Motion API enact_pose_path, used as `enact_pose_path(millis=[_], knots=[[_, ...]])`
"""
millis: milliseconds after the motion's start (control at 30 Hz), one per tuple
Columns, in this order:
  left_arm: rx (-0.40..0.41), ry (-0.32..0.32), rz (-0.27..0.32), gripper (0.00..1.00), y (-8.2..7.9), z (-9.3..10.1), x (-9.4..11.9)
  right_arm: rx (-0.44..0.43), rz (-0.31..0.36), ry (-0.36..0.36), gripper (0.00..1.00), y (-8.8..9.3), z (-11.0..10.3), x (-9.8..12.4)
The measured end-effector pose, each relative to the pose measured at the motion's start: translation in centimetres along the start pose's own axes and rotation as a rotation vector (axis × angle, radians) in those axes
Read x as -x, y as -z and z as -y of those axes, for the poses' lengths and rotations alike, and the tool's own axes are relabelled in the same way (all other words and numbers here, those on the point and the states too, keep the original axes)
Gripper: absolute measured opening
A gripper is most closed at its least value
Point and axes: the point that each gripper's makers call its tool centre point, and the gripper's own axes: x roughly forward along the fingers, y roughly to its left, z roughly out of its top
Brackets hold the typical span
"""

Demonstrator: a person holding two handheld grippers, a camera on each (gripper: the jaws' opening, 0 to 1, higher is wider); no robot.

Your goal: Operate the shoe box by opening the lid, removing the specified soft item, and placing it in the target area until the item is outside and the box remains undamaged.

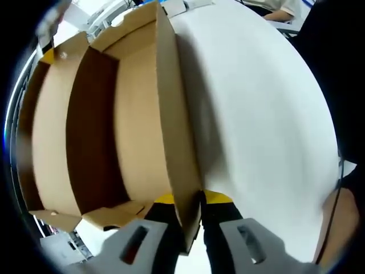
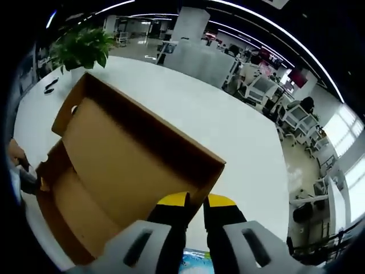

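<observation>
In the left gripper view, your left hand-held gripper (image 1: pixel 194 220) pinched the box (image 1: pixel 131 131) wall at 6 o'clock; the lid stood open, and the interior looked empty.

In the right gripper view, your right hand-held gripper (image 2: pixel 194 214) clamped the lid (image 2: pixel 131 165) edge on the white surface (image 2: pixel 228 120). The soft item wasn't visible, so I judge it removed.

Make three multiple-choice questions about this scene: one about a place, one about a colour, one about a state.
1. What does the left gripper pinch?
A. a wall of the cardboard box
B. a shoe
C. a plant leaf

2. What colour are the pads on the right gripper?
A. red
B. yellow
C. green

3. How is the box on the white table?
A. taped shut
B. crushed flat
C. open

Key: 1 A, the jaws close on the box wall; 2 B, yellow shows on both pads; 3 C, the bare brown inside shows.
</observation>
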Motion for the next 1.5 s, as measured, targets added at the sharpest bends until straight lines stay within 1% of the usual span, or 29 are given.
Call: enact_pose_path(millis=[233,400,567,833,1500], knots=[[-0.002,0.0,-0.001,0.1,0.0,0.0,0.1,0.021,0.03,0.011,0.09,0.1,-0.3,1.3],[-0.002,0.0,-0.002,0.1,0.1,0.0,0.1,0.002,0.052,-0.001,0.08,0.1,-0.3,1.8],[-0.002,0.0,-0.002,0.1,0.1,0.0,0.1,0.015,0.066,0.007,0.08,0.0,-0.4,2.3],[0.0,0.0,-0.004,0.1,0.1,0.1,0.1,0.011,0.112,-0.001,0.08,0.2,-0.8,4.0],[0.003,-0.001,-0.006,0.1,0.2,0.2,0.1,0.047,0.162,0.004,0.07,1.1,-1.8,6.3]])
